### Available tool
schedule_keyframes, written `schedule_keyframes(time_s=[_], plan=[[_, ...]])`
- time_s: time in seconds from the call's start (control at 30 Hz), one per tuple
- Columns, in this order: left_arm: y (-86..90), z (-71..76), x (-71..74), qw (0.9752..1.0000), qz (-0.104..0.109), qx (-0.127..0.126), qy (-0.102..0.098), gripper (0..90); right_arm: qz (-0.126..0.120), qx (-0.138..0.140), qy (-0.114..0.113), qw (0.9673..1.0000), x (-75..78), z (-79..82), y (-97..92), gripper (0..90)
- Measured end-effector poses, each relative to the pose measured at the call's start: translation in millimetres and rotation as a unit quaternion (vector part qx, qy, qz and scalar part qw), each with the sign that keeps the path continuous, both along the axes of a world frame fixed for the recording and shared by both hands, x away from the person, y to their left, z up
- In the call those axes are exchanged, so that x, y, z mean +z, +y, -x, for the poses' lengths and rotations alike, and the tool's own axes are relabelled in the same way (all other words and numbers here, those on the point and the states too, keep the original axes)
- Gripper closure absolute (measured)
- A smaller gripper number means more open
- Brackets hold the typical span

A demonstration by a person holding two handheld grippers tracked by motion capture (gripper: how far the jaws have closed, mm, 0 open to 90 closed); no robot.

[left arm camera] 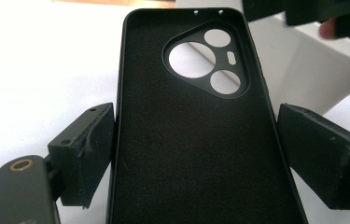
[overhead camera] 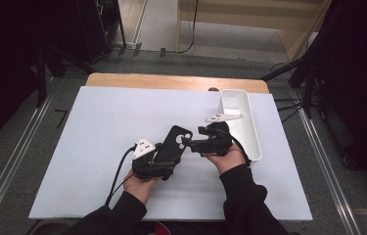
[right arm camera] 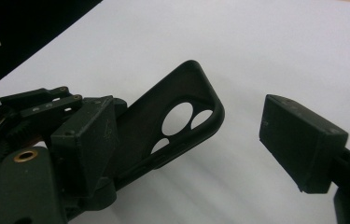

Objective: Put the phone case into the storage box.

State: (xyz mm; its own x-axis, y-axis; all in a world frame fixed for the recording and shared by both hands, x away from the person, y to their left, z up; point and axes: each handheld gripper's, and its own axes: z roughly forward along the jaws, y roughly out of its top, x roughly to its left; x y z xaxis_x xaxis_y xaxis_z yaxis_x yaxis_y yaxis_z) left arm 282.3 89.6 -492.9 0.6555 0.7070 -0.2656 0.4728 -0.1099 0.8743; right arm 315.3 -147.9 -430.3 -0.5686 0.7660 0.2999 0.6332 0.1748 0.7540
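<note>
I see the phone case (overhead camera: pixel 173 144) over the table's (overhead camera: pixel 98 147) middle, toward the near edge, between the two grippers. The left gripper (overhead camera: pixel 164 164) sits at its near end; the right gripper (overhead camera: pixel 189 143) just beside its far right corner. The tray (overhead camera: pixel 249 129) lies along the table's right edge, behind the right gripper.

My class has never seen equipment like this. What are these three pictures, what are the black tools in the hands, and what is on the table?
A person at a table holds a handheld two-jaw clamp in each hand: the left gripper and the right gripper. One picture looks down from above; the other two come from cameras riding on each gripper, looking along its jaws. The left gripper clamps a black phone case by its long sides, inside facing the camera, with camera cutouts at the far end. The right gripper's jaws stand open around the case's top end. A white tray stands on the white table.
</note>
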Motion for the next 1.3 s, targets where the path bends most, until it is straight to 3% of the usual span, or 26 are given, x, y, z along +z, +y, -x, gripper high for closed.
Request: schedule_keyframes(time_s=[0.27, 0.6, 0.83, 1.03, 1.2, 1.3], plan=[[-0.6, 3.2, 0.5, 0.9999, 0.010, 0.008, -0.008, 13.0, -0.034, -0.004, 0.023, 0.9992, -4.4, -5.9, 1.0, 18.8], [-0.9, 0.8, 1.6, 0.9998, 0.015, 0.009, -0.008, 12.9, -0.042, 0.000, 0.049, 0.9979, -11.5, -14.2, 4.5, 25.7], [0.7, 0.7, 3.6, 0.9996, 0.024, 0.013, -0.005, 12.9, -0.070, 0.002, 0.103, 0.9921, -11.9, -19.0, 9.5, 40.3], [-0.1, 2.6, 3.1, 0.9995, 0.027, 0.008, -0.010, 12.8, -0.086, -0.007, 0.136, 0.9869, -8.4, -21.3, 9.4, 53.6], [-0.8, 3.2, 1.4, 0.9995, 0.030, 0.003, -0.003, 12.8, -0.105, -0.020, 0.148, 0.9833, -6.1, -21.8, 4.9, 64.6], [-0.8, 3.1, 1.4, 0.9995, 0.030, 0.000, -0.009, 12.8, -0.116, -0.021, 0.153, 0.9811, -5.4, -22.0, 3.0, 67.0]])
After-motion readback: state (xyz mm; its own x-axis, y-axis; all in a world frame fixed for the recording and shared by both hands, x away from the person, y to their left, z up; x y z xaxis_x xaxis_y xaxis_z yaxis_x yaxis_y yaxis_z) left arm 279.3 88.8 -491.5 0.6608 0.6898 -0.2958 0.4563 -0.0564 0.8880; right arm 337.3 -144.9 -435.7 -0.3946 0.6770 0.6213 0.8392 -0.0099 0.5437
